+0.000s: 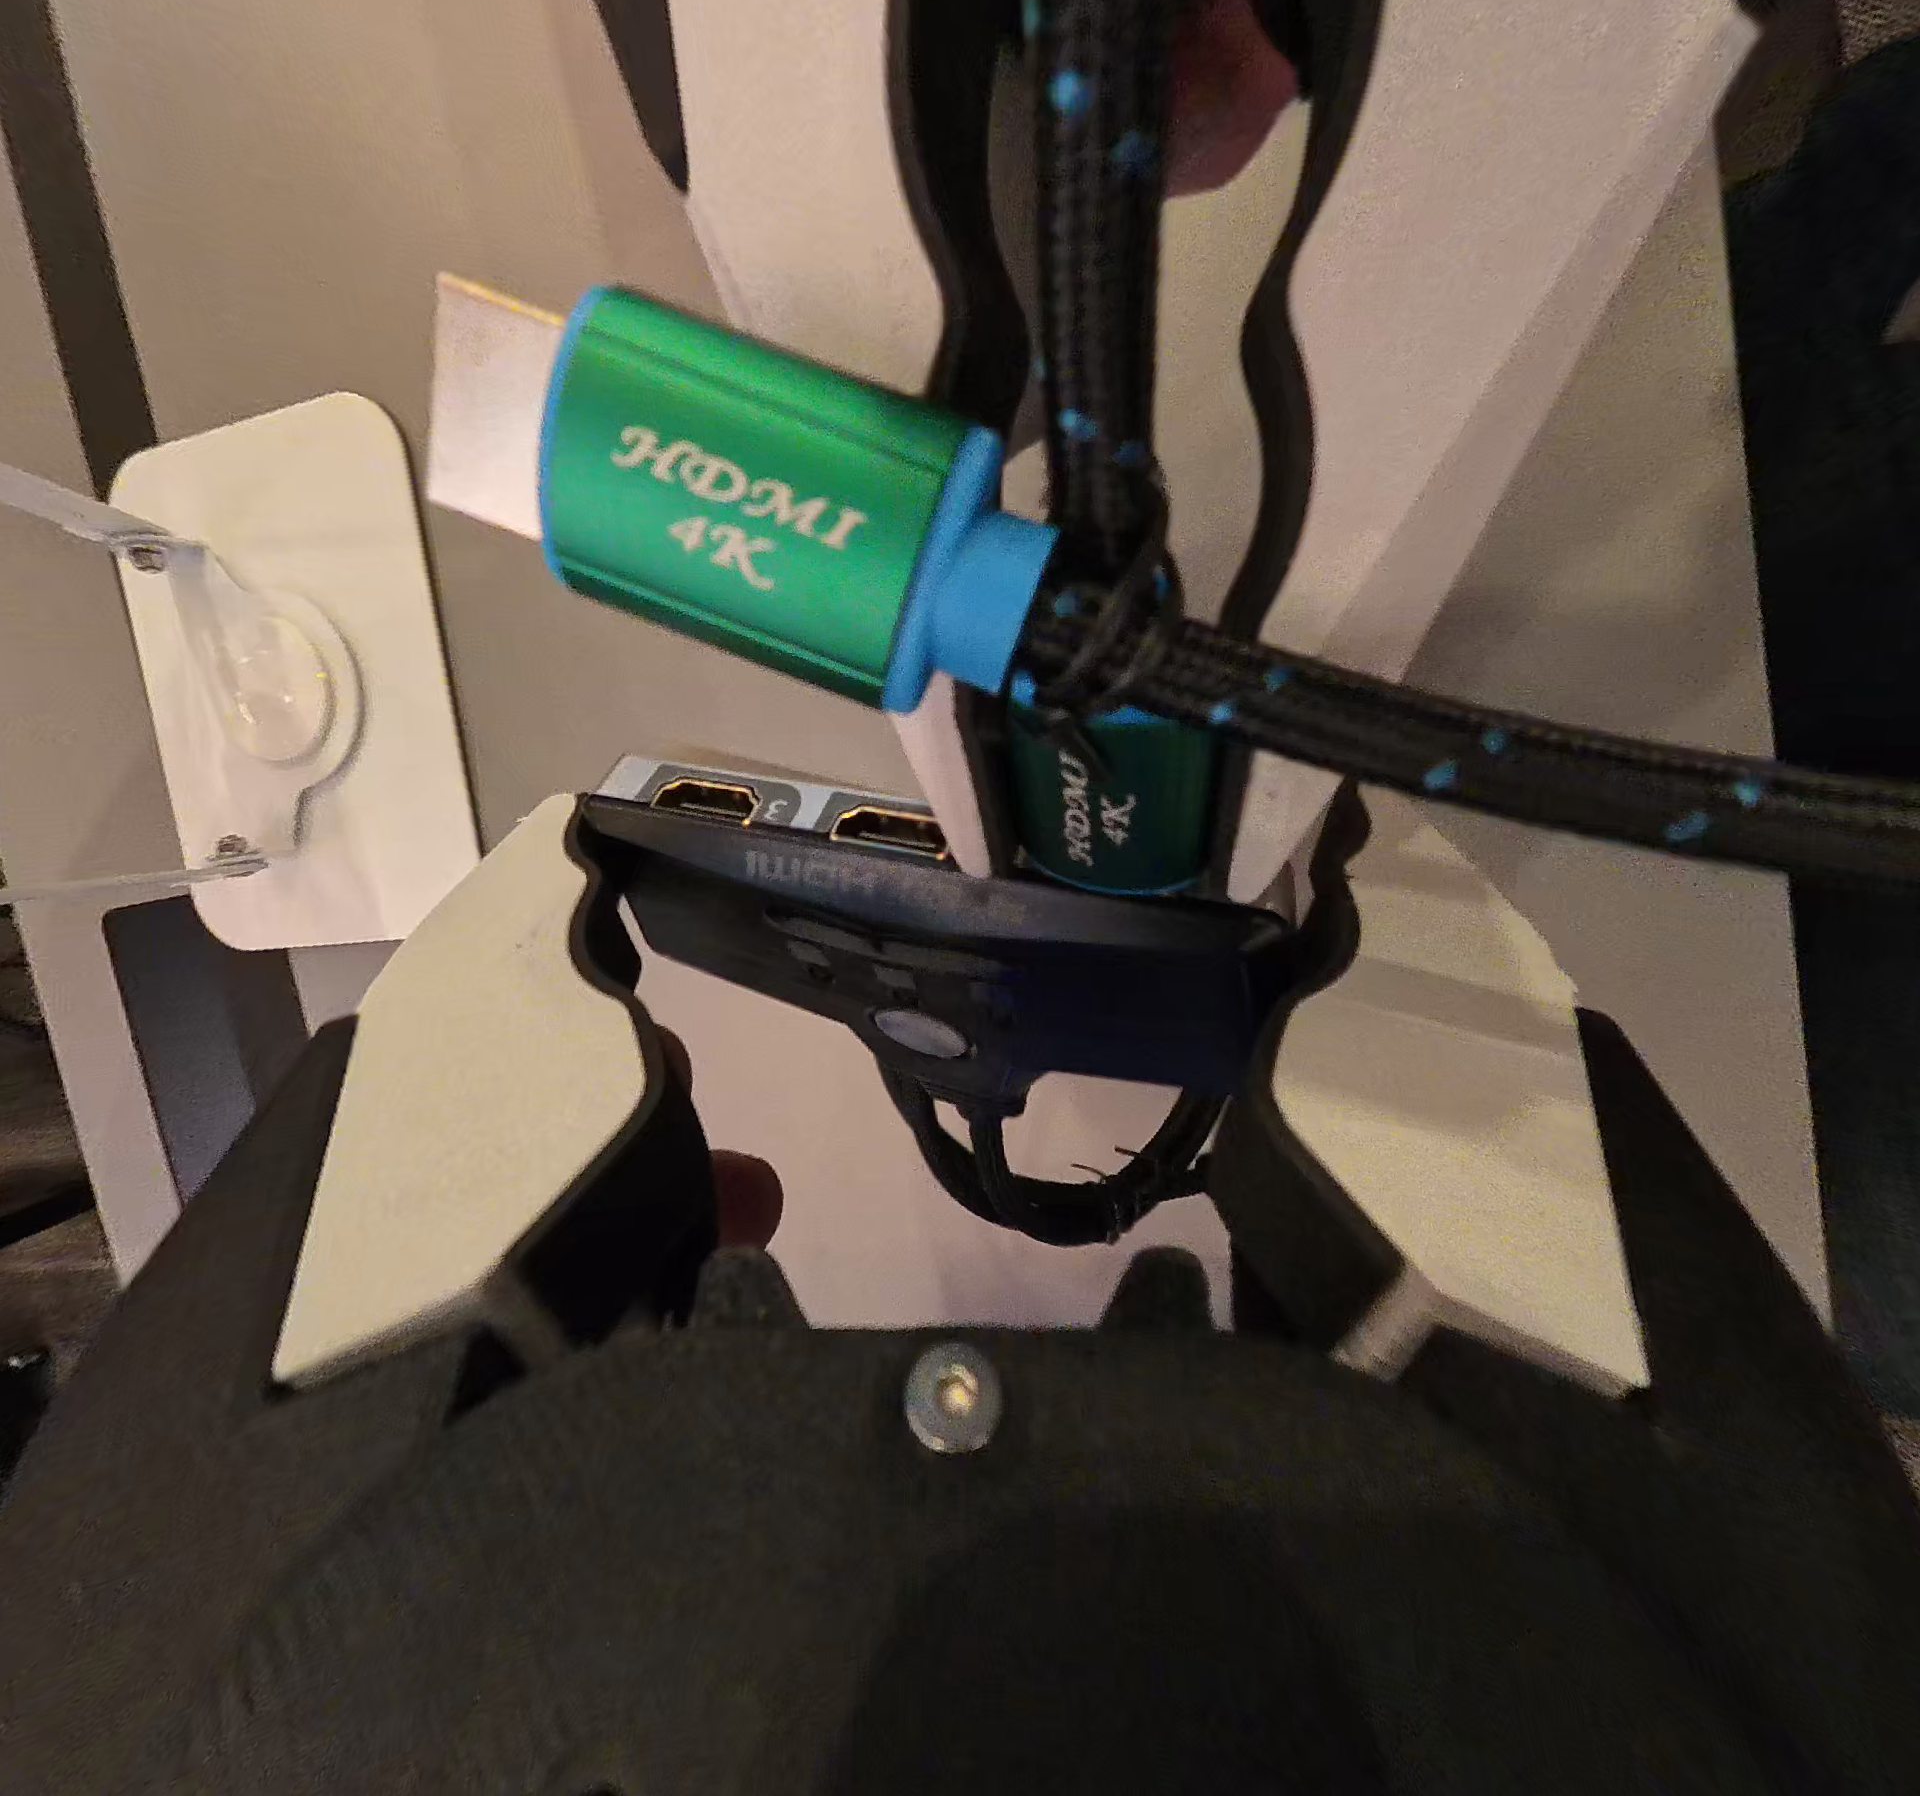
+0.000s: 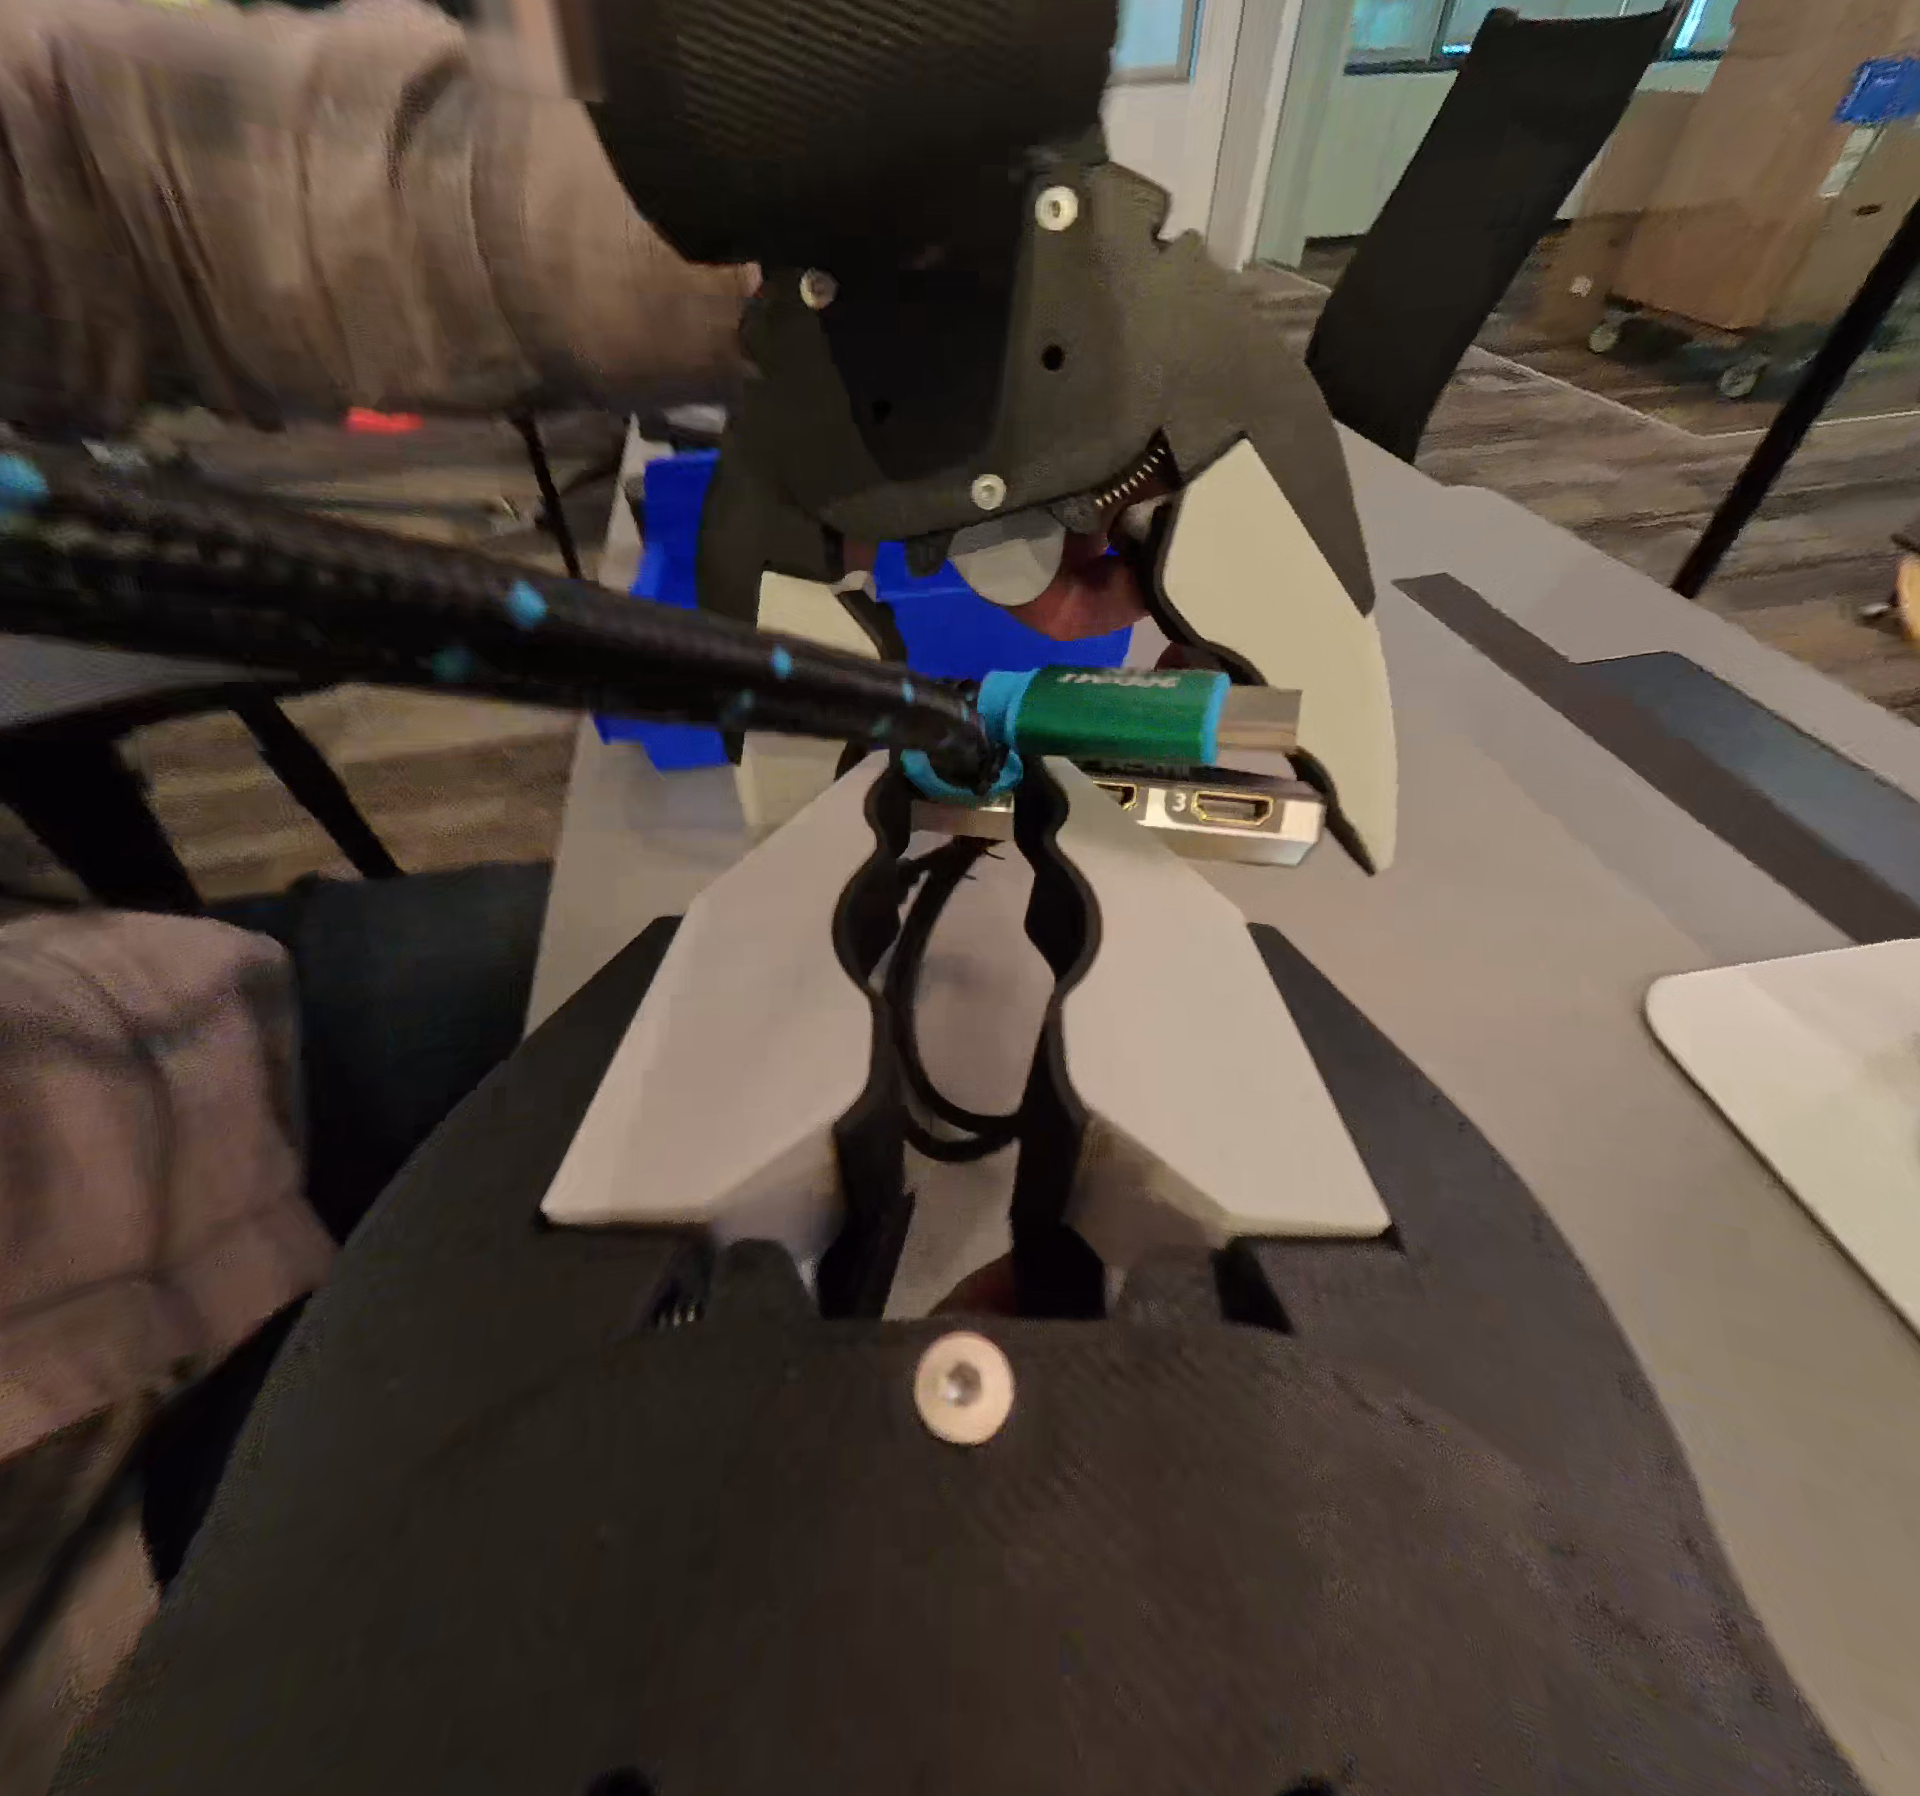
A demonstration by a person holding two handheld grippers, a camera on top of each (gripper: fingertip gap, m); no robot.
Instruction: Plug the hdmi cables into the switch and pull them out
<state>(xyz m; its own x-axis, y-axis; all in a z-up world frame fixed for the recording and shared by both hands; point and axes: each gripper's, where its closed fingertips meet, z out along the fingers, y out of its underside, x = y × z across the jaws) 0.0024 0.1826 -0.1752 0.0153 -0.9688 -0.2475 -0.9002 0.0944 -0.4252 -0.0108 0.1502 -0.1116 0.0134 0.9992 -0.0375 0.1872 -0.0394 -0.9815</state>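
My left gripper [image 1: 956, 873] is shut on the black HDMI switch [image 1: 935, 957], gripping it by its two ends. Two empty ports [image 1: 707, 796] face away from me. My right gripper [image 1: 1117, 842] comes in from the top, shut on a green HDMI plug [image 1: 1112, 811] whose end sits against the switch's port face; its metal tip is hidden. A second green plug [image 1: 748, 499] hangs loose to the left, its braided cable [image 1: 1455, 749] tied to the first. In the right wrist view, my right gripper [image 2: 961, 790] holds its plug at the switch [image 2: 1226, 816], with the loose plug [image 2: 1122, 707] just above.
A white plate with a clear holder [image 1: 260, 666] lies on the grey table to the left. A blue bin [image 2: 935, 624] stands behind the left gripper [image 2: 1060, 811]. A white pad [image 2: 1818, 1071] lies at the right. A person's sleeve [image 2: 260, 219] and a black chair [image 2: 1486, 219] are near. Some 5 cm of space lies between my two pairs of fingers.
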